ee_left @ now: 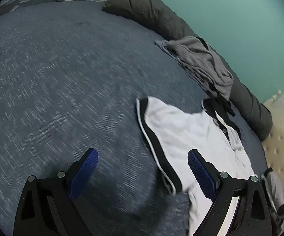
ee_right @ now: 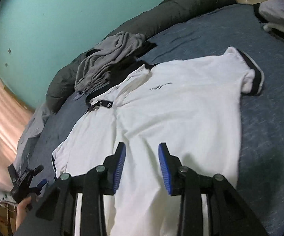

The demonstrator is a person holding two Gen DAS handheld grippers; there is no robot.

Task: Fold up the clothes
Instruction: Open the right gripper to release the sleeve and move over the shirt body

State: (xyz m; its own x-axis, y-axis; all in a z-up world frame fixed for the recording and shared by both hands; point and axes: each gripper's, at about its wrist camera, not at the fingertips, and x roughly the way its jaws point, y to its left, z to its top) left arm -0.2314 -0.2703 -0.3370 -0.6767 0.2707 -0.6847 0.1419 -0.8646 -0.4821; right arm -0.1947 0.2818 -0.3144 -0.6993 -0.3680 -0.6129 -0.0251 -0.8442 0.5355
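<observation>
shirt: our white polo shirt [ee_right: 171, 106] lies spread flat on the blue bedsheet [ee_right: 269, 118], collar toward 10 o'clock in the right wrist view
left gripper [ee_left: 143, 157]: jaws spread wide, nothing between them, shirt sleeve at its 1 o'clock
right gripper [ee_right: 142, 151]: jaws partly apart above the shirt body, pinching nothing
grey garment [ee_right: 110, 59]: crumpled at 11 o'clock, beside the collar, against the dark bolster [ee_right: 161, 17]

Polo shirt [ee_right: 171, 102]: smooth white cloth, black ribbed trim, shiny metal snaps. Bedcover [ee_left: 63, 78]: matt, blue heathered weave. Grey garment [ee_right: 110, 59] at eleven o'clock: soft, wrinkled knit. Gripper pads [ee_right: 120, 169]: ridged blue rubber-like facing; frames matt black plastic.
</observation>
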